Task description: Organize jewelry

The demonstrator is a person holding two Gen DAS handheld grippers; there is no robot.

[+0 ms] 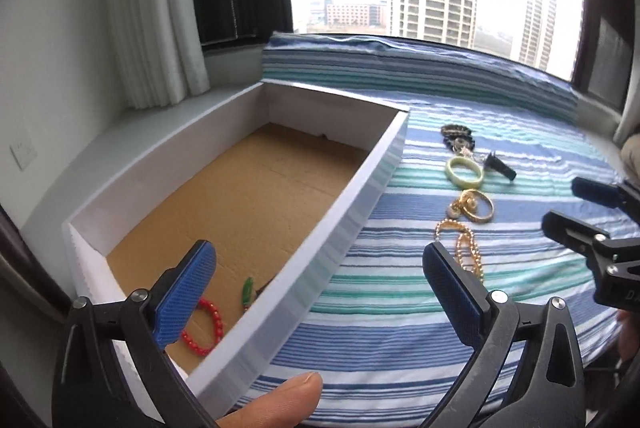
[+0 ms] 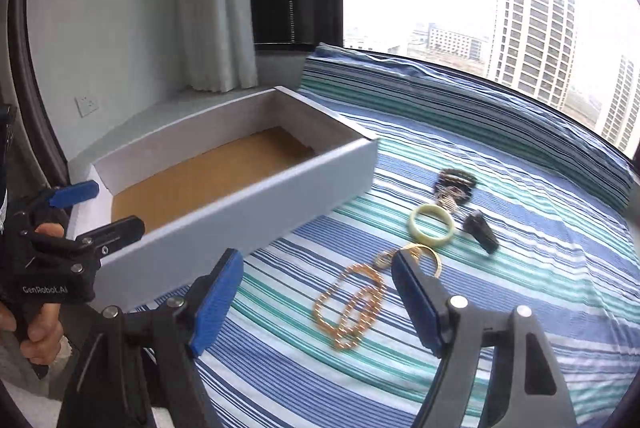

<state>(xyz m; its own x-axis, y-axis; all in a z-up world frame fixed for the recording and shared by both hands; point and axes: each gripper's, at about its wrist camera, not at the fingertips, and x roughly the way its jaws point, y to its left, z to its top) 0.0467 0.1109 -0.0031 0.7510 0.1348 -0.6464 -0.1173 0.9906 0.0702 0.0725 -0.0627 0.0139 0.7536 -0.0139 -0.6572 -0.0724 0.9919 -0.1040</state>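
A white box [image 1: 360, 203] [image 2: 256, 195] with a brown cardboard floor sits on the striped cloth. A red bead bracelet [image 1: 208, 324] and a green piece [image 1: 247, 290] lie in its near corner. On the cloth to its right lie a gold chain [image 2: 352, 304] [image 1: 468, 252], a gold bangle [image 1: 478, 205] [image 2: 430, 256], a pale green bangle [image 2: 431, 226] [image 1: 464, 171], a black clip [image 2: 480, 230] and a dark beaded piece [image 2: 456, 183]. My left gripper [image 1: 320, 268] is open and empty over the box's near wall. My right gripper [image 2: 316, 270] is open and empty just above the gold chain.
The blue, green and white striped cloth [image 2: 520, 308] covers a window-seat surface. A large window is behind, a white curtain [image 1: 152, 7] and a grey ledge at the left. The left gripper also shows at the left edge of the right wrist view [image 2: 96, 211].
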